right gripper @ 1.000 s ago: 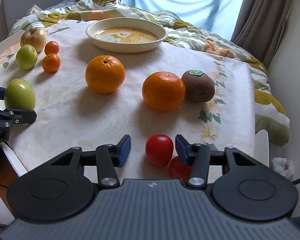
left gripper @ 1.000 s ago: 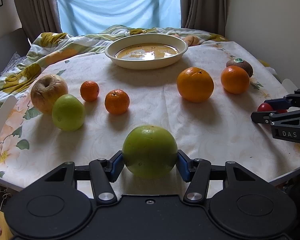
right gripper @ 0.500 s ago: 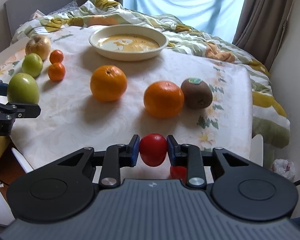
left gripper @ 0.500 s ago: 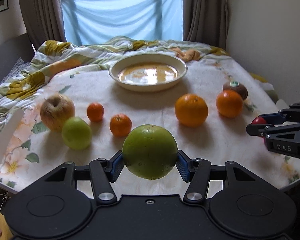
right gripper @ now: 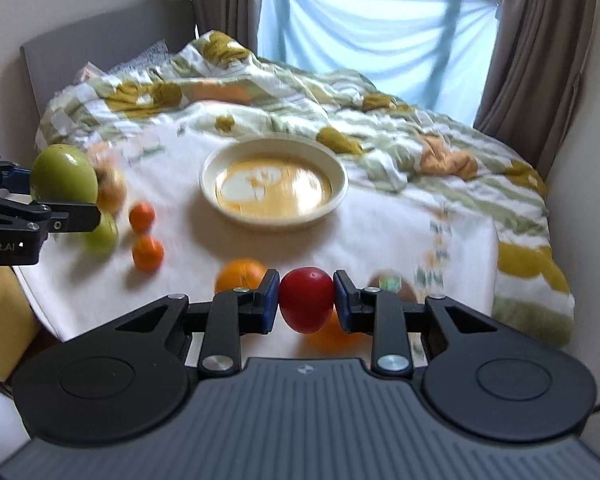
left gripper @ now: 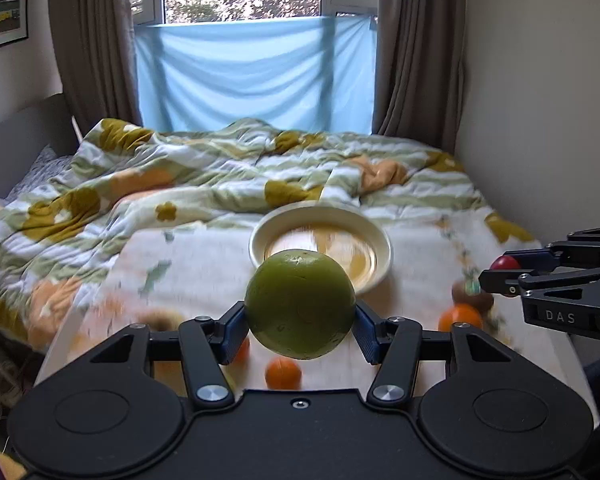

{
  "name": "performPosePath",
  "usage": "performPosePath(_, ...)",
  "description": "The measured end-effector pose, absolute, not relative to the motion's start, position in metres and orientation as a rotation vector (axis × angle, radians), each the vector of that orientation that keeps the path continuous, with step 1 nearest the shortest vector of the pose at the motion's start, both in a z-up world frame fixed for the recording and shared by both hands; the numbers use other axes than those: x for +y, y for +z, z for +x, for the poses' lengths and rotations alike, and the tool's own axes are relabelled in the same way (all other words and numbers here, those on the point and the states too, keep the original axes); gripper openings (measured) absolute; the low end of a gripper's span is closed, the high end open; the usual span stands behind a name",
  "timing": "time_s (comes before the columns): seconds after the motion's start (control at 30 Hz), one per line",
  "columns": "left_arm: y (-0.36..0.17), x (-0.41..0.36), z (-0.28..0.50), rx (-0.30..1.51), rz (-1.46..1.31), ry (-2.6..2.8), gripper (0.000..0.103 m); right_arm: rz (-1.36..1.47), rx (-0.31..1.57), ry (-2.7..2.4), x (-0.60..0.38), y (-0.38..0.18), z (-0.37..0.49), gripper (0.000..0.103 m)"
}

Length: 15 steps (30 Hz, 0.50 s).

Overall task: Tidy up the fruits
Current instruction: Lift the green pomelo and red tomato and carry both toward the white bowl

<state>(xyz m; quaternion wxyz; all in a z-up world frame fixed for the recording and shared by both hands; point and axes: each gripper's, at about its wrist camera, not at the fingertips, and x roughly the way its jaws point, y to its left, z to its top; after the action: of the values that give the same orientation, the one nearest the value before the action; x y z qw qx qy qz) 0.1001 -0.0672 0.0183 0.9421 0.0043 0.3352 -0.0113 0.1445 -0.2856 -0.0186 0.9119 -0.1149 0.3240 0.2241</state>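
Note:
My left gripper (left gripper: 300, 322) is shut on a large green apple (left gripper: 300, 304) and holds it in the air above the table, in front of the cream plate (left gripper: 256, 246). My right gripper (right gripper: 306, 300) is shut on a small red tomato (right gripper: 306, 304), also lifted off the cloth. Each gripper shows in the other's view: the green apple (right gripper: 64, 178) at far left, the red tomato (left gripper: 506, 262) at far right. The plate (right gripper: 340, 196) holds no fruit.
On the white flowered cloth (right gripper: 380, 232) lie two small oranges (right gripper: 142, 216) (right gripper: 148, 252), a green apple (right gripper: 102, 234), a yellowish apple (right gripper: 110, 186), two large oranges (right gripper: 240, 274) (left gripper: 460, 316) and a kiwi (right gripper: 392, 284). A rumpled duvet (left gripper: 220, 176), curtains and window lie behind; a wall stands right.
The right gripper shut on the red tomato, which lay between its open fingers a second ago. Both grippers then rose from the table with their fruit, and the views now take in the bed and window.

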Motion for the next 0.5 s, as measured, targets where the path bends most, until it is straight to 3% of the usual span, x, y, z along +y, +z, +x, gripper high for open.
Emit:
performPosePath(0.2, 0.041, -0.046, 0.151, 0.709, 0.059, -0.066, 0.060, -0.196, 0.652, 0.448, -0.264, 0.016, 0.185, 0.044)
performPosePath(0.5, 0.025, -0.021, 0.245, 0.777, 0.063, -0.158, 0.060, -0.149, 0.672, 0.413, -0.231, 0.020, 0.267, 0.044)
